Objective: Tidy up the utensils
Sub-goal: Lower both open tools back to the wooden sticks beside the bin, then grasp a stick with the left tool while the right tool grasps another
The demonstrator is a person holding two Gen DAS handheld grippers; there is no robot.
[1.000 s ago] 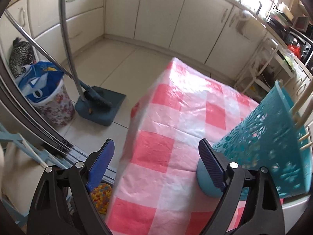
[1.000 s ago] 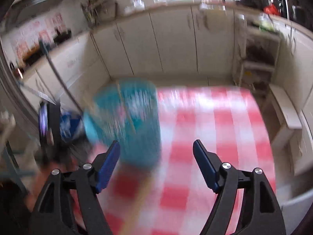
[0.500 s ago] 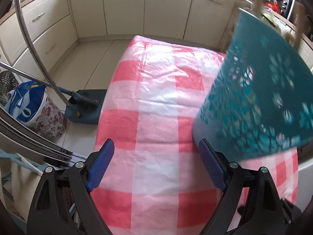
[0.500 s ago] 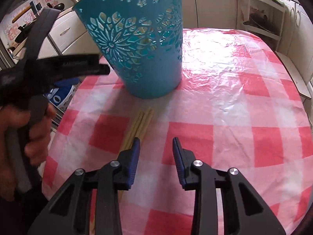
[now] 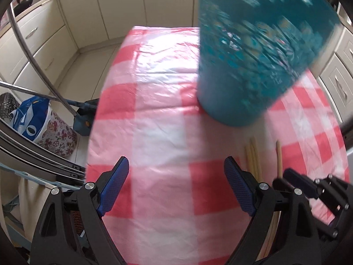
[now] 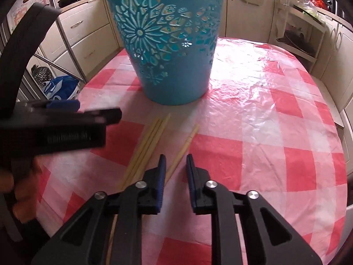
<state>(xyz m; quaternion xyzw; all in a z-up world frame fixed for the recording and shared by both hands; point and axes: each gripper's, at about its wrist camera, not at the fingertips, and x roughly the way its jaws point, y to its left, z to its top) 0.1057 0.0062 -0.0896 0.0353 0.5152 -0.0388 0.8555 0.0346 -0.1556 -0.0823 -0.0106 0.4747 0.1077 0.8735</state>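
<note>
Checked tablecloth [image 6: 275,119] carried the teal holder [image 6: 172,50]; a single chopstick [image 6: 186,145] lay between the closing, not yet pinching right gripper [image 6: 175,163], which should centre first; left gripper [image 5: 174,187] gaped empty.

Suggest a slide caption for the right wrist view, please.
Right claw closing around a single chopstick on the checked tablecloth, beside three more chopsticks before the teal basket.

Glossy, crinkled plastic cloth [image 6: 253,101] in pink and white checks over the desk. Smooth teal plastic basket [image 6: 174,66] with pierced flower pattern. Pale, matt wooden chopsticks [image 6: 147,145]. Matt black plastic tongs [image 6: 175,165] with blue textured pads [image 6: 161,172], shiny metal rivets.
</note>
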